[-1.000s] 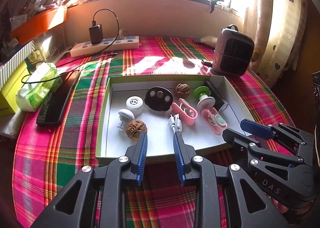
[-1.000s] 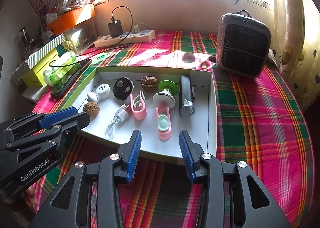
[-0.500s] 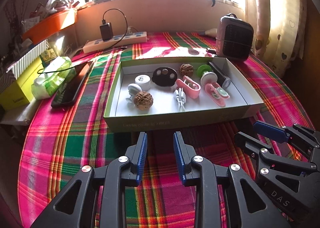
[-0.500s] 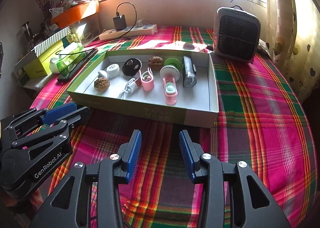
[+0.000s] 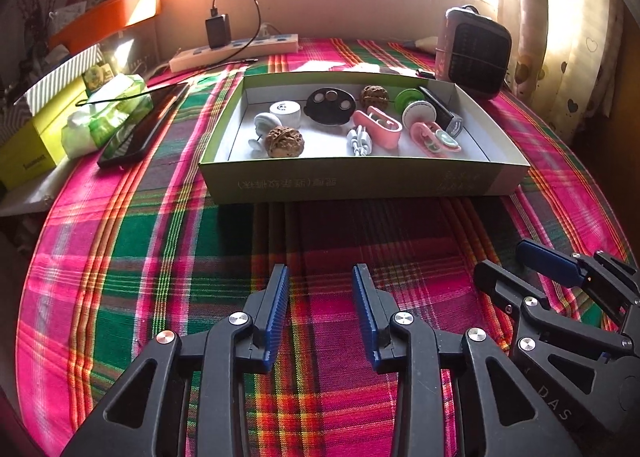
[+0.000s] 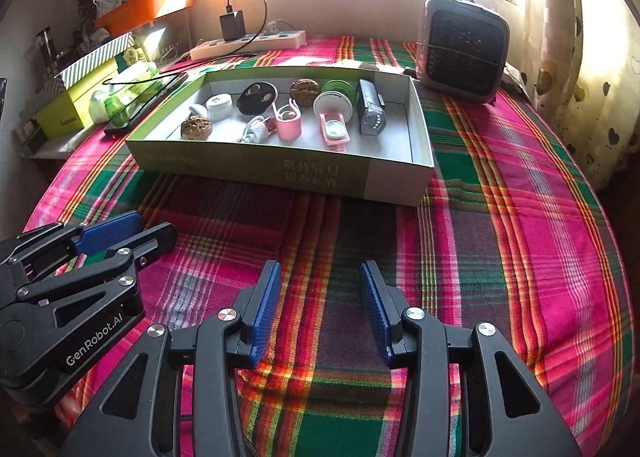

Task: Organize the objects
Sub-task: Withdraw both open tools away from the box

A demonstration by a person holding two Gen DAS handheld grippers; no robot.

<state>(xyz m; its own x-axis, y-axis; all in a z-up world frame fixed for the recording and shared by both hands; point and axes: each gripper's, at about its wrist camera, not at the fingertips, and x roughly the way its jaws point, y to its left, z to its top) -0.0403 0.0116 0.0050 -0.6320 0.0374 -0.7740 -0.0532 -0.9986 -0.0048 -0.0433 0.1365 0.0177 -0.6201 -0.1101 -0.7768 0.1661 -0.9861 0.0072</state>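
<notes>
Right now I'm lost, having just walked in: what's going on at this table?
A person holds two black grippers with blue pads over the plaid tablecloth. The left gripper and right gripper are both open and empty, short of the shallow green cardboard box. Small items lie inside it: a brown walnut, a pink clip, a white cable. Nothing is being handled.

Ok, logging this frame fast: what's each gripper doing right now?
Left gripper: open, holding nothing, above the cloth.
Right gripper: open, holding nothing, above the cloth.
</notes>
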